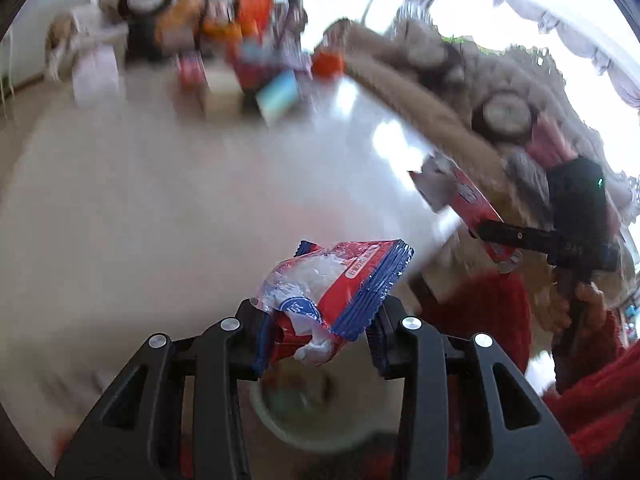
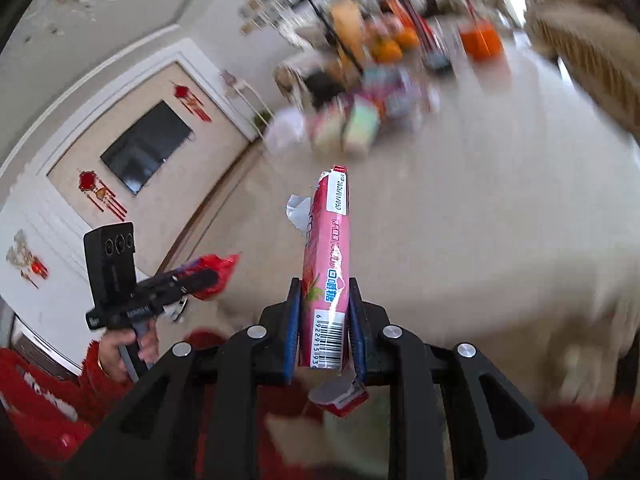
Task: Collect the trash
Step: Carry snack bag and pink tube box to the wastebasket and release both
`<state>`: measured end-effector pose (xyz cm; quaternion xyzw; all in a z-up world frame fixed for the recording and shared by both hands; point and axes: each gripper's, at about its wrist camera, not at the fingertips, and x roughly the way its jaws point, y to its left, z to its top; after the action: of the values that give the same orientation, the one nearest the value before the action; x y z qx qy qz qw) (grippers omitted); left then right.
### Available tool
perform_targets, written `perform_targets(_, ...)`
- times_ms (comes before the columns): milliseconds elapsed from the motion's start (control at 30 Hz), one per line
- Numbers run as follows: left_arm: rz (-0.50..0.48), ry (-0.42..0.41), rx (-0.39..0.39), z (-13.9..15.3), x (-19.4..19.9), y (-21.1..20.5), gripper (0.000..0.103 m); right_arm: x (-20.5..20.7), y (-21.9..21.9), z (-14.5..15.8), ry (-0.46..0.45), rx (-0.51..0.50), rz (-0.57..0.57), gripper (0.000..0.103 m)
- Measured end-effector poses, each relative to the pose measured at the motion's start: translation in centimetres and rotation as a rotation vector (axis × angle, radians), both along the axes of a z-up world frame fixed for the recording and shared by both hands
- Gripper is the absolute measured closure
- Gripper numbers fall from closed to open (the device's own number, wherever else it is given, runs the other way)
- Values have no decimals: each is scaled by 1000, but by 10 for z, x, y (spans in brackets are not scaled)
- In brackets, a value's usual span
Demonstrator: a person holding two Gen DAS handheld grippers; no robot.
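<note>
The left gripper (image 1: 316,320) pinches a crumpled red-and-blue wrapper (image 1: 332,280). The right gripper (image 2: 325,320) clamps a pink packet (image 2: 326,264) (barcode facing up) above the pale table (image 2: 460,240).

The crumpled wrapper (image 1: 332,292) sits between the left gripper (image 1: 316,320) fingers, above a bowl (image 1: 304,412). Far across the table (image 1: 160,200) lies a clutter of packages (image 1: 248,72). The flat packet (image 2: 328,280) stands between the right gripper (image 2: 326,332) fingers.
</note>
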<state>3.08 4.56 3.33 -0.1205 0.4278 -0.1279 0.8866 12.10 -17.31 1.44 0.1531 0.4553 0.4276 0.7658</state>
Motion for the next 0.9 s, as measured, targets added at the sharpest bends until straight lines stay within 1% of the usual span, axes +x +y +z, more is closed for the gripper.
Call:
perform_targets(67,-30,75,-11,-29,-11,-20,65,-21,3,-20,71,-21,11,82)
perform_targets(133,-39,150,1,-60,-16,-34,65,-32,8,-34,85,-90,26,82)
perform_targets(200,-40,205,41,-89,-17,-46,65,-38,15,-50,91,-164,47,82)
perform_targets(267,-44,233,72,-109,-13,-54,65,-37,23,-72,103,-225,66,82)
perform_targets(333,-50,255,92,-123,-8,-59,64,-34,31,-91,117,-280,77,82)
perform_targets(400,-51,265,111,-131,-4,-64,63,-32,37,-102,119,-305,87,82)
perform_targets(467,-48,278,119,-138,1,-66,54,-29,42,-109,107,-327,87,82)
perform_targets(533,-26,285,138,-142,7,-69,28,-26,47,-116,113,-363,88,81)
perform_targets(567,-1,283,167,-145,9,-68,20,-31,47,-121,112,-389,79,81)
perform_targets(600,15,279,184,-144,9,-64,15,-32,47,-125,110,-408,77,81)
perform_targets(633,27,275,195,-145,9,-62,15,-33,48,-126,106,-427,74,78)
perform_targets(667,31,270,191,-147,7,-59,15,-33,50,-130,98,-456,70,66)
perform_targets(700,31,273,177,-148,4,-56,15,-34,50,-134,94,-474,66,31)
perform_targets(733,32,279,170,-151,3,-55,12,-36,49,-137,91,-488,61,15)
perform_targets(767,33,281,166,-152,0,-53,11,-38,48,-141,96,-495,61,7)
perform_targets(900,31,296,159,-162,-6,-54,9,-40,43,-153,150,-493,58,7)
